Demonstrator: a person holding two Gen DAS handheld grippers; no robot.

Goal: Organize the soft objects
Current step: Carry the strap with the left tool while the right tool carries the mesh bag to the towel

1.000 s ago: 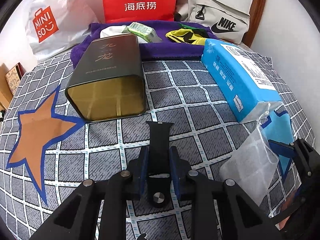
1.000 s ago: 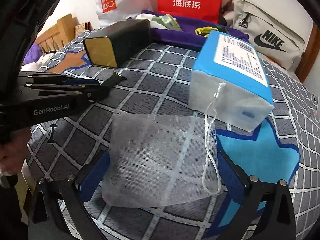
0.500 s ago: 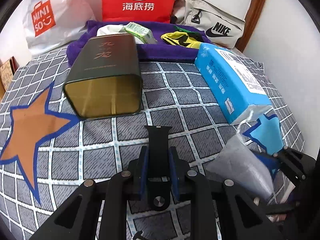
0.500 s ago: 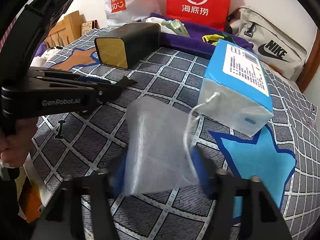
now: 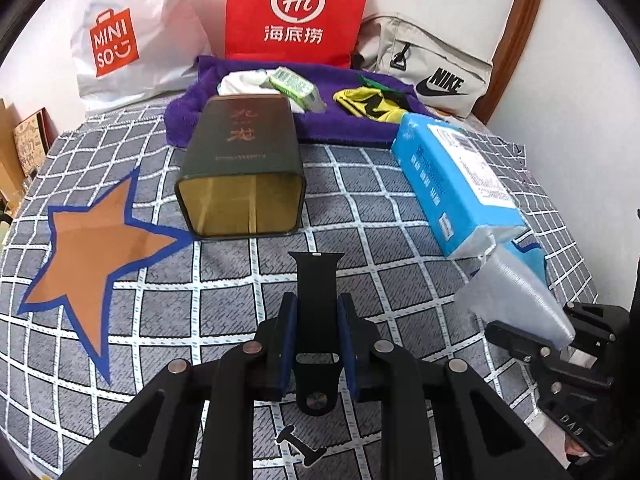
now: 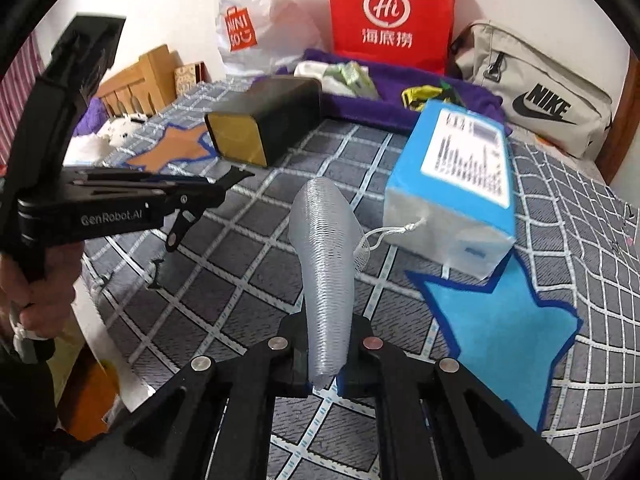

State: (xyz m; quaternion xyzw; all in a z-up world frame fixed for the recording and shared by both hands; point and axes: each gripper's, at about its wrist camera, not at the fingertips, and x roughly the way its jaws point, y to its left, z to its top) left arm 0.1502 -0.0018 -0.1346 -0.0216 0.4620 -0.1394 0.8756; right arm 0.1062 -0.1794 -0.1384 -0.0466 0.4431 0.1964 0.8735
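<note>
My left gripper (image 5: 317, 320) is shut on a black watch strap (image 5: 318, 280), held just above the checked bedspread. My right gripper (image 6: 326, 354) is shut on a translucent white mesh drawstring pouch (image 6: 326, 256), which stands up from the jaws, squeezed narrow; the pouch also shows in the left wrist view (image 5: 520, 300). The left gripper with the strap shows at the left of the right wrist view (image 6: 236, 174). A blue tissue pack (image 6: 460, 184) lies just behind the pouch. A dark open tin (image 5: 240, 172) lies on its side ahead of the strap.
A purple towel (image 5: 340, 124) at the back holds a white cloth (image 5: 240, 82), a green packet (image 5: 294, 86) and a yellow-black cloth (image 5: 368, 104). Behind stand a red bag (image 5: 296, 12), a Miniso bag (image 5: 120, 40) and a Nike bag (image 5: 436, 72). The bed edge is at my left.
My right gripper has closed on the mesh pouch, which went from lying flat and spread to squeezed narrow and lifted. The left gripper still holds the strap, moved slightly.
</note>
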